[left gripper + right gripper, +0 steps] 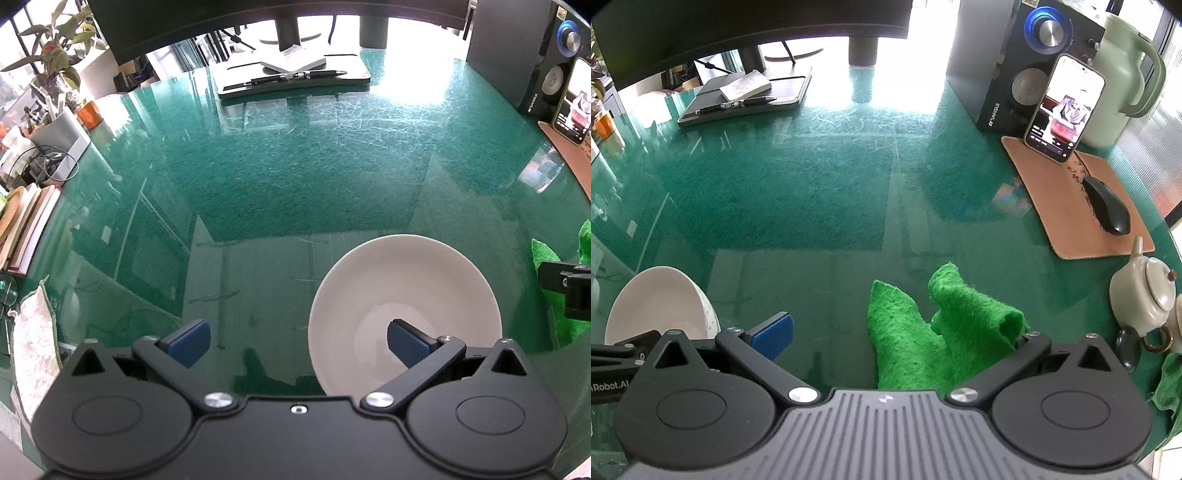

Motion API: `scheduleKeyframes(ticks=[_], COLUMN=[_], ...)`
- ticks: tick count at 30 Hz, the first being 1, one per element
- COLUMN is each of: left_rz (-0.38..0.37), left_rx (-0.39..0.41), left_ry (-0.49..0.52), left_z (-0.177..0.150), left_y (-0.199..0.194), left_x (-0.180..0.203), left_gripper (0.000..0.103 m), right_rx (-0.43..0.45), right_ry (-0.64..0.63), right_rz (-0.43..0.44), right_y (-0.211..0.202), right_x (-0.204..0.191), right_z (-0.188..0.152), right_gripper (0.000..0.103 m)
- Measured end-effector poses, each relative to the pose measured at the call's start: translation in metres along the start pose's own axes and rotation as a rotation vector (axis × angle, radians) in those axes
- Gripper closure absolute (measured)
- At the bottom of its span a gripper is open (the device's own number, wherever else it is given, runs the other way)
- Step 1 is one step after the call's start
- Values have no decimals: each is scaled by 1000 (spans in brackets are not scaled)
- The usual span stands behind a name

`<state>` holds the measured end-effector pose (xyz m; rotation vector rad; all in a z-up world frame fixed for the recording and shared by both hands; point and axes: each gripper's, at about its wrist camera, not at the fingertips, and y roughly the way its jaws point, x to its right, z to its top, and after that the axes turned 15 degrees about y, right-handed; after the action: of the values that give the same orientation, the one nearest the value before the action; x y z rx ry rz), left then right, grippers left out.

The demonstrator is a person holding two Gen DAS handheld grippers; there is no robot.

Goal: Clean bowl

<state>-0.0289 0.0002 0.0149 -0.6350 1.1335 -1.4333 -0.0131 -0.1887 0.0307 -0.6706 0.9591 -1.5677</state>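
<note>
White ceramic bowl (404, 295) is seen upright on the green glass-topped table (295, 166), with the left gripper (299, 345) held wide apart, one blue pad inside the bowl and the other outside its rim. Green cloth (938, 332) is seen crumpled on the table between the spread jaws of the right gripper (894, 338), draped against its right finger; no clamping can be made out.

Left claw (299, 341) spread wide, right claw (897, 334) spread wide, both low, pointing forward
</note>
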Motion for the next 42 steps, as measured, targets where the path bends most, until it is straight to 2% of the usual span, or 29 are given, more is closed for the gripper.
scheduleKeyframes(ticks=[42], left_rz=[-7], left_rx=[1], left_ry=[5], left_z=[1], left_y=[-1], left_x=[1], left_gripper=[0], right_rx=[0], right_ry=[4], right_rz=[-20], right_y=[-1], right_x=[2], right_z=[-2], right_gripper=[0])
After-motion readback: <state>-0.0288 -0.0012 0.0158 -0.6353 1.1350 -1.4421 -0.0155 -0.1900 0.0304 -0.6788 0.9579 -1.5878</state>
